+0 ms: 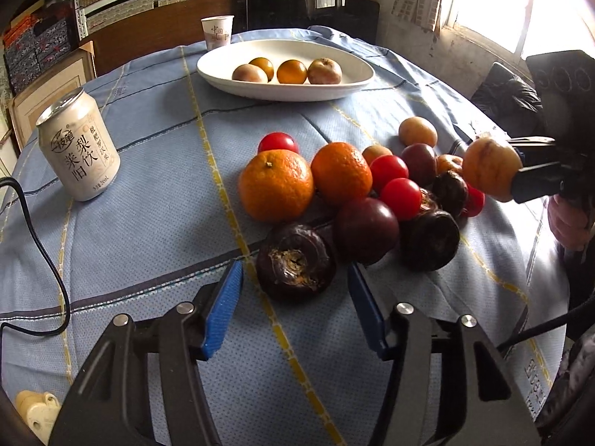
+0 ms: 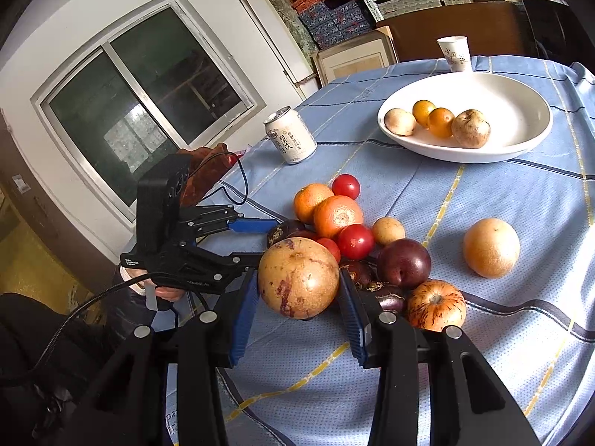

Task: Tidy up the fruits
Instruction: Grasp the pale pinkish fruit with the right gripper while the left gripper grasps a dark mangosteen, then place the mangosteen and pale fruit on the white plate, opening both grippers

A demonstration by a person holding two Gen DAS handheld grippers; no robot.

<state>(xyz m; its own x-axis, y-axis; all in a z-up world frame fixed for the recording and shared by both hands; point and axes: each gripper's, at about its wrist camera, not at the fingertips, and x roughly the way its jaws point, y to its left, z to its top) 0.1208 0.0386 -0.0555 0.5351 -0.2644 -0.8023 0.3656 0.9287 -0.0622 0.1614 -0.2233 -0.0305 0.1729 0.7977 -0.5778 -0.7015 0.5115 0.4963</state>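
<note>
A: What do you have in the right gripper (image 2: 299,297) now?

B: I hold a yellow speckled fruit (image 2: 298,278) there. The pads press it from both sides, and it is lifted above the pile (image 1: 357,193). The white dish (image 1: 357,85), where four fruits already lie, is far behind the pile.

A: And the left gripper (image 1: 295,286)?

B: Its jaws are not grasping anything. The dark wrinkled fruit (image 1: 295,262) lies directly in front of them, between the two blue pads (image 1: 227,304), at the near edge of the pile. I see a small gap on each side, so no contact yet.

A: Does the fruit have a long axis?

B: Not really, it is almost round, with the rough scar facing my camera. I think the left hand is nearer to it, so I only must close.
</note>
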